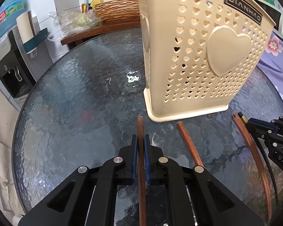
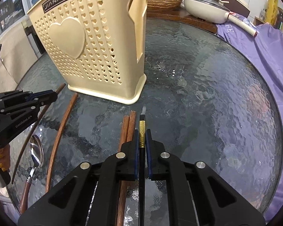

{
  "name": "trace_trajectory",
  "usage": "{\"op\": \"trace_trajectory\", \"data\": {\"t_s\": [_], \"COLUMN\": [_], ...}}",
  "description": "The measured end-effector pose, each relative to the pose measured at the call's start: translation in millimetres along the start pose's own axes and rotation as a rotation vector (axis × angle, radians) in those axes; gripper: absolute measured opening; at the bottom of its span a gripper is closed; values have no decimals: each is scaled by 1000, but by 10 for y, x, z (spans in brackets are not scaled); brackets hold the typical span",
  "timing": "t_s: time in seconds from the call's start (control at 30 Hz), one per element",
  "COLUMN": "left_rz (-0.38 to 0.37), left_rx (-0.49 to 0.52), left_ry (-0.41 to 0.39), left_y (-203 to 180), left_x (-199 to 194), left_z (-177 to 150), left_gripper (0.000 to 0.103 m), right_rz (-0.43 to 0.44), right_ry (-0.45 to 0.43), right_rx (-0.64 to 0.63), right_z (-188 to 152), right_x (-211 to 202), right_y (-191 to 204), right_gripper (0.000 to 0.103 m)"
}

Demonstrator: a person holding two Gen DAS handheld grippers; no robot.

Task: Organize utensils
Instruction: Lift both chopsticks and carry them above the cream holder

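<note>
Glass table (image 1: 69,101) is carrying a beige utensil holder (image 1: 198,56). Both grippers are tilting steeply down: the left gripper (image 1: 141,141) is pinching a brown chopstick (image 1: 140,130), the right gripper (image 2: 142,134) a black gold-banded chopstick (image 2: 142,130).

A round tabletop (image 1: 69,113) of dark, rippled glass carries a cream perforated holder (image 1: 198,60) standing upright toward twelve o'clock. Toward six o'clock lie wooden chopsticks (image 2: 127,131), a black chopstick with a gold band (image 2: 141,131) just beside them, and, at eight o'clock, a metal spoon (image 2: 35,154). A purple flowered cloth (image 2: 264,56) lies at three o'clock.
</note>
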State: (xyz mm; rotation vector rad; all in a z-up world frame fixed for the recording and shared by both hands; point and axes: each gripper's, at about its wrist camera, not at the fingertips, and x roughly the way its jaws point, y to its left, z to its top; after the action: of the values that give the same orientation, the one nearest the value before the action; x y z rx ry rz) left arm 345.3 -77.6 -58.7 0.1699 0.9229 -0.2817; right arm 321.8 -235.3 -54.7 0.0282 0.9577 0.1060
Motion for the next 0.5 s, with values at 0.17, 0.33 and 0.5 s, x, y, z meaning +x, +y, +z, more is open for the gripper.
{"op": "trace_trajectory", "data": {"t_s": [0.17,0.33,0.5], "left_rz": [-25,-56,-79], "left_rx": [-14,-24,-29], "left_ry": [-27,-77,-141], "left_y": [55,99,140], "left_x": [-119,-329,-619], "left_z": [16,43,64], "left_gripper": [7,7,7], "right_rz": [38,92,136], "right_ry": [-28,-82,-153], "right_rx": [20,40,54], "right_z": [12,10,23], "right_x": [-44,-196,-441], "right_y": [-85,-145,-205], "right_gripper": [7,7,7]}}
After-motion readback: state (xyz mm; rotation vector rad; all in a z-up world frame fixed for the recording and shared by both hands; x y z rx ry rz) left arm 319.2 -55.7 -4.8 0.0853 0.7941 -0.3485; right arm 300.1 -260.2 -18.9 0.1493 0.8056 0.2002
